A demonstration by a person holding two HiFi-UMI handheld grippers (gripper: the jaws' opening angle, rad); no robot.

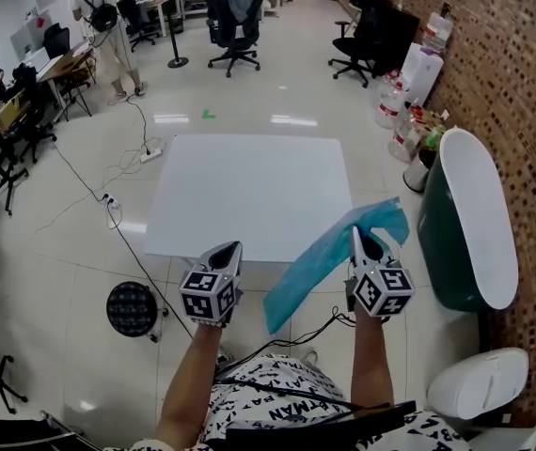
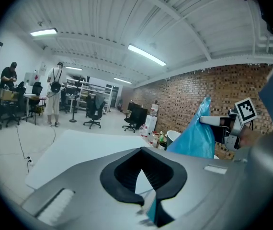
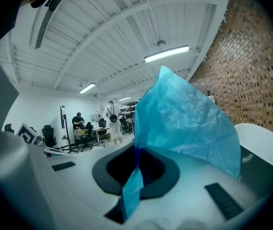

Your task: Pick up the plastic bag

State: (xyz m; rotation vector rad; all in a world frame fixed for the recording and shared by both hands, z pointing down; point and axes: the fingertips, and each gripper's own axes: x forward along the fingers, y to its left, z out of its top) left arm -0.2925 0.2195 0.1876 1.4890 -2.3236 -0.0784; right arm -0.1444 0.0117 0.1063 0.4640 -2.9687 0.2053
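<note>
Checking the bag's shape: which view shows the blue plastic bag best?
Head view: the whole plastic bag shows, hanging from the right claw. The right gripper view shows only its pinched top; the left gripper view, its upper part from afar.

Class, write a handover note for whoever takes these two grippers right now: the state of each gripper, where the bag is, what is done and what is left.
Right gripper: shut on the blue plastic bag, pinching its upper end.
Left gripper: jaws together, holding nothing, at the near edge of the white table.
Bag: hangs from the right gripper over the table's near right corner, its free end trailing down towards the person. It looks lifted off the tabletop.
Done: the bag is gripped and raised.
Left: probably only to hold the grip and keep the loose end clear.
</note>
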